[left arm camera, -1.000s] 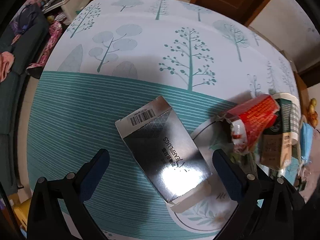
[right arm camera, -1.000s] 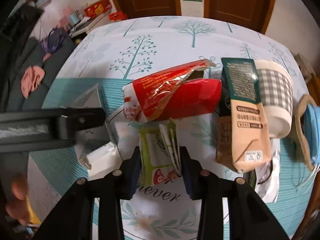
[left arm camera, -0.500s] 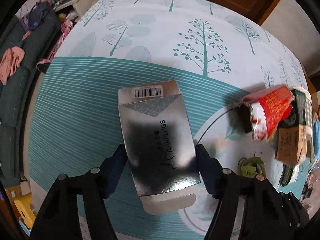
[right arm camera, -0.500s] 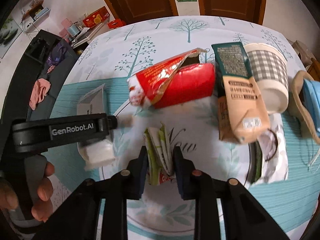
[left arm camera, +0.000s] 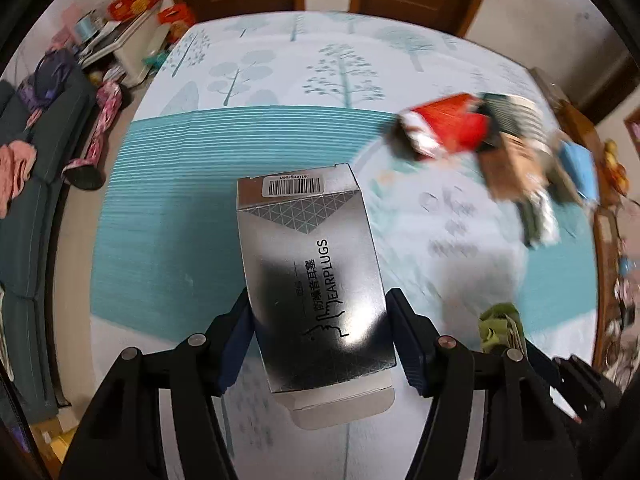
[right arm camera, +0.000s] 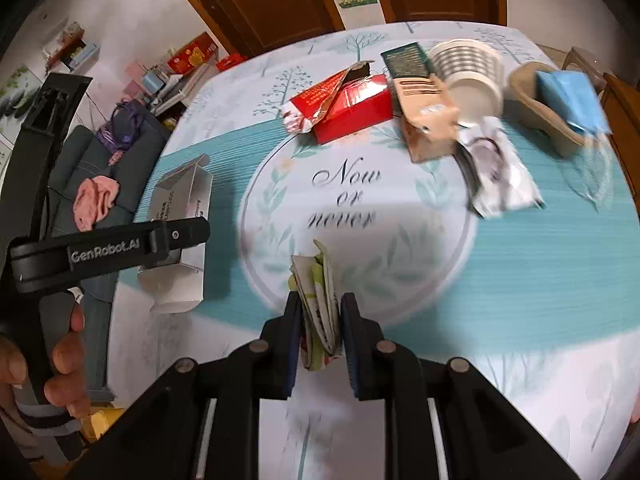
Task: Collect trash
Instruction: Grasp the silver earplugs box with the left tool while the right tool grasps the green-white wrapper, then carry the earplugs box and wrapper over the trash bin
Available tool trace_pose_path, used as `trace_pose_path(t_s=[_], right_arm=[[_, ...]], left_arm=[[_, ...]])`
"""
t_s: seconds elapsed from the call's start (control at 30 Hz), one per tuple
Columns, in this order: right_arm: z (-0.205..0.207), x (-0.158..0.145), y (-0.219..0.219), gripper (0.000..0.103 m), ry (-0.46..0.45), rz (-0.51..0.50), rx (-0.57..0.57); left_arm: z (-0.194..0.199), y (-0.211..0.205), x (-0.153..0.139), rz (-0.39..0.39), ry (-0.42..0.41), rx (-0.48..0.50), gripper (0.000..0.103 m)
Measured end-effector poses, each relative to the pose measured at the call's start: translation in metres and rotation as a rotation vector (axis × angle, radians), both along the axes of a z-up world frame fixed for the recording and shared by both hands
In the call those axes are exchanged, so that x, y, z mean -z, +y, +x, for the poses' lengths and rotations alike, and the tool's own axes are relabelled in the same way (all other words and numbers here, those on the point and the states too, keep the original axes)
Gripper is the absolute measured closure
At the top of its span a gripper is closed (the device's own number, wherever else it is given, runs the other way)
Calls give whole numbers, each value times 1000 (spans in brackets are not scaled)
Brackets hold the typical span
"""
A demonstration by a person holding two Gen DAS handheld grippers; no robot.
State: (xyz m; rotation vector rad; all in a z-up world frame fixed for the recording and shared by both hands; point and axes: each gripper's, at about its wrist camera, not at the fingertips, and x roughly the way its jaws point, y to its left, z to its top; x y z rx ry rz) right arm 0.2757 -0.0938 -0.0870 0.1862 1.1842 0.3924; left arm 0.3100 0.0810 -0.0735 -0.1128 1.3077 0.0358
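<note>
Change vs one second back: left gripper stood wide open over the silver cardboard earplugs box with barcode label, box flat on the cloth; now its blue pads are clenched on the box's two long sides, jaws closing a last bit, box held mid-frame with its open white flap toward the camera. Right gripper was loosely around the folded green-and-white paper wrapper; now it pinches that wrapper tight, jaws closing further, wrapper standing edge-up between the pads. The printed tablecloth and the litter behind both tools are motion-blurred while the held items stay sharp, so both pieces look lifted and travelling with the hands. Judgement: two trash items secured at once, next thing is a bin, and no bin shows in either view.

Remaining pile, upper right of left view and upper centre of right view: red foil snack bag on a red carton, tan-and-green drink carton, checked paper cup on its side, crumpled white wrapper, blue face mask on a tan bowl-shaped holder. All untouched on the table.

View differences: left view alone gives the box's top face, print and barcode, and catches the green wrapper at lower right. Right view alone shows the box from its side, off the cloth at middle left, the left tool's black arm, a hand on its handle at lower left, and the "Now or never" print
</note>
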Motion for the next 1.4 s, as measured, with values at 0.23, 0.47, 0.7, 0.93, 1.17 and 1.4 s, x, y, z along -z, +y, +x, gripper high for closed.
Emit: trace_pose_path(t_s=[0.23, 0.47, 0.7, 0.93, 1.17, 1.4], right_arm=[[-62, -42, -24, 84, -57, 37, -12], [-132, -68, -51, 84, -95, 44, -44], [-194, -79, -74, 84, -104, 50, -79], [-239, -67, -84, 84, -62, 73, -83], [-266, -41, -89, 84, -2, 73, -50], [-283, 0, -88, 84, 71, 47, -2]], left_arm=[[-68, -27, -53, -7, -81, 59, 40], [-145, -55, -82, -21, -127, 61, 40], [-220, -74, -90, -28, -140, 36, 40], [-274, -90, -75, -19, -84, 59, 40], [-299, -104, -52, -16, -28, 119, 40], [-320, -111, 3, -27, 81, 180, 40]])
